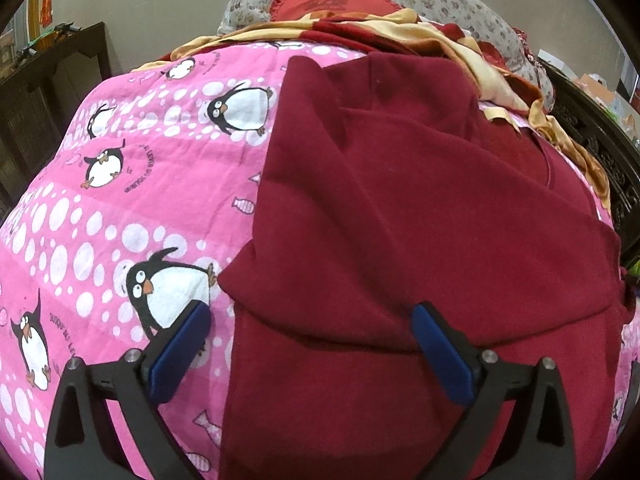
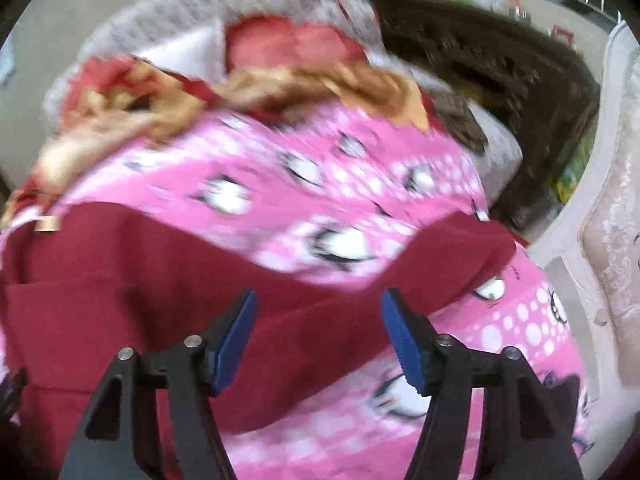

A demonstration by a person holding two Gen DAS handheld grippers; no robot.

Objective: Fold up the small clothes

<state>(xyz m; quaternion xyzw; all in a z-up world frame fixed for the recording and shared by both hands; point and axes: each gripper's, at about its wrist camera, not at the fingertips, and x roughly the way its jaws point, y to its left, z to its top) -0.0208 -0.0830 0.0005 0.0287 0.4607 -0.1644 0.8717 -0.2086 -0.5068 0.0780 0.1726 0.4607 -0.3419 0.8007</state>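
A dark red garment [image 1: 400, 220] lies on the pink penguin-print bedspread [image 1: 120, 200], with a sleeve or side folded over its body. My left gripper [image 1: 312, 314] is open and empty above the garment's near left edge; its left finger is over the bedspread, its right finger over the cloth. In the blurred right wrist view the same garment [image 2: 160, 280] lies at the left with a sleeve [image 2: 460, 248] stretching to the right. My right gripper [image 2: 318, 300] is open and empty above that sleeve.
A red and yellow blanket [image 1: 400, 36] and floral pillows [image 1: 440, 0] are heaped at the bed's head. Dark wooden furniture [image 1: 48, 80] stands to the left, a dark carved bed frame [image 1: 600, 148] to the right. A cream padded chair [image 2: 612, 240] stands beside the bed.
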